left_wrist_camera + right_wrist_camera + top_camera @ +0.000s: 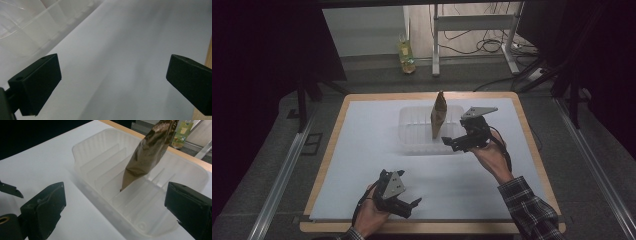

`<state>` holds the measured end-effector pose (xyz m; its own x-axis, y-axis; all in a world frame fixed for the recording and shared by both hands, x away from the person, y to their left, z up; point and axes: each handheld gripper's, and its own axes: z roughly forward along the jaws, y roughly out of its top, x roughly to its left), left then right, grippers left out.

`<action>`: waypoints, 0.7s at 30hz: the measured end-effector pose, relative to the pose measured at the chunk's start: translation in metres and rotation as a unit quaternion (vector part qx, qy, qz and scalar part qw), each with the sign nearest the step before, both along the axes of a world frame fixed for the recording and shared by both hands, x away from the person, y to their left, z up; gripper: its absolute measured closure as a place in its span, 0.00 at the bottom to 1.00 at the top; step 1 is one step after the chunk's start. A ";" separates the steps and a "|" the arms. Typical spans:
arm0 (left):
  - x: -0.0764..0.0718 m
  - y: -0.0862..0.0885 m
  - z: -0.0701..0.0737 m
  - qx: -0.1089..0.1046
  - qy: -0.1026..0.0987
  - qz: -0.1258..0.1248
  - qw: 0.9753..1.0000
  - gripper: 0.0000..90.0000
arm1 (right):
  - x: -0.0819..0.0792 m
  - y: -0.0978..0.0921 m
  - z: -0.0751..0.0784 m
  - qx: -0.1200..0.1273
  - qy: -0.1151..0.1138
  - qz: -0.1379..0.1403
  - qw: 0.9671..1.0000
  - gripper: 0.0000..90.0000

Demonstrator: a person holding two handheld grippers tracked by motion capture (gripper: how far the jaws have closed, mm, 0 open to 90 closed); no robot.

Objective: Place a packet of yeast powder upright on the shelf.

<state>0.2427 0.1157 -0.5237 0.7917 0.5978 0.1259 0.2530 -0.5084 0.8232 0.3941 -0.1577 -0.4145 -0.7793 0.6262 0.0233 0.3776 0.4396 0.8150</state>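
On the white sheet point(362, 150) that covers the table point(527, 125), a clear tray point(412, 131) sits toward the far side, and a brown bag point(438, 116) stands upright in it — narrow end up, base down between the tray's ribs. From the right gripper view the bag point(147, 152) leans a little, its foot tucked among the ribs of the tray point(100, 152), with nothing touching it. At the tray's near right corner hovers the right gripper point(454, 143), held in the person's right hand point(491, 157); its 2 jaws stand wide apart and grip nothing, and in its own view the right gripper point(115, 207) looks across the tray's near rim. Near the table's front edge, well apart from the tray, the left gripper point(408, 206) rests low in the left hand point(371, 212), its jaws also spread wide and empty. In its own view the left gripper point(113, 82) faces bare sheet, with the tray point(30, 27) at the upper left — blurred and close. Beyond the table a bottle point(406, 55) stands on the floor.
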 end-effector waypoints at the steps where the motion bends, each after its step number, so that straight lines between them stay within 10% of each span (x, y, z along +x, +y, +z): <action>1: 0.000 0.000 0.000 0.001 0.000 -0.001 1.000 0.00 | -0.002 -0.001 0.000 -0.001 0.000 -0.001 1.000 0.04; 21: -0.001 -0.002 -0.002 0.004 0.003 0.000 1.000 0.00 | -0.046 -0.043 -0.018 0.003 -0.004 -0.006 1.000 0.02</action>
